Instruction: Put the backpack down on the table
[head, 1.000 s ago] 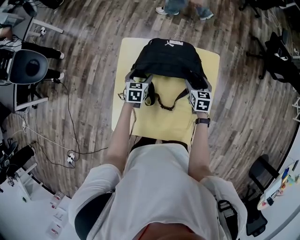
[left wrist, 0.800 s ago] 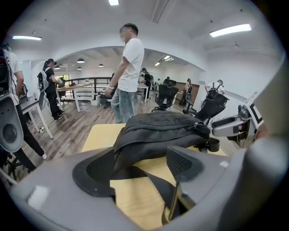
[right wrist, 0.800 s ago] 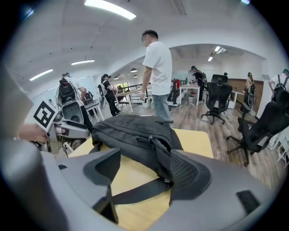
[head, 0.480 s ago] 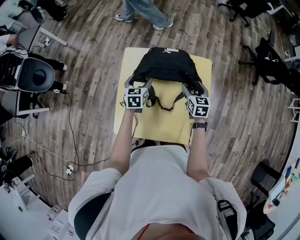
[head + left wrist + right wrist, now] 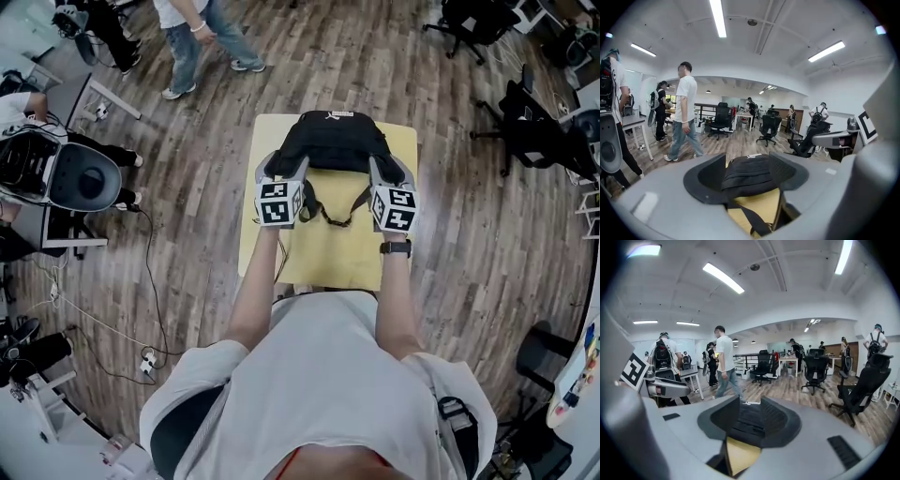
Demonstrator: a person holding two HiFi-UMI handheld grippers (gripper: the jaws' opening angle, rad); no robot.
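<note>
- The backpack point(image 5: 333, 139) lies on the yellow table point(image 5: 328, 258), at the far end, at 12 o'clock from where I stand. Its black body covers most of that end's width.
- My left gripper point(image 5: 284, 169) is at the backpack's 7 o'clock corner. In the left gripper view its jaws stand wide and are closed onto the pack's near edge. Black fabric fills the whole gap between them.
- My right gripper point(image 5: 387, 171) is at the 5 o'clock corner. In the right gripper view the gap is narrower and also packed with the black fabric, so these jaws grip the backpack too.
- In both gripper views I see bare yellow tabletop just below the held edge.
- A strap point(image 5: 323, 214) loops off the pack's 6 o'clock side. It lies on the table between the two grippers.
- The marker cubes point(image 5: 278, 202) face up towards me, one on each gripper, roughly level with each other.
- A watch point(image 5: 401, 247) sits on my right wrist, over the table's right edge.
- On the wooden floor point(image 5: 187, 169), a person point(image 5: 192, 33) walks at about 11 o'clock from the table.
- A black office chair point(image 5: 530, 131) stands at about 2 o'clock, well apart from the table.
</note>
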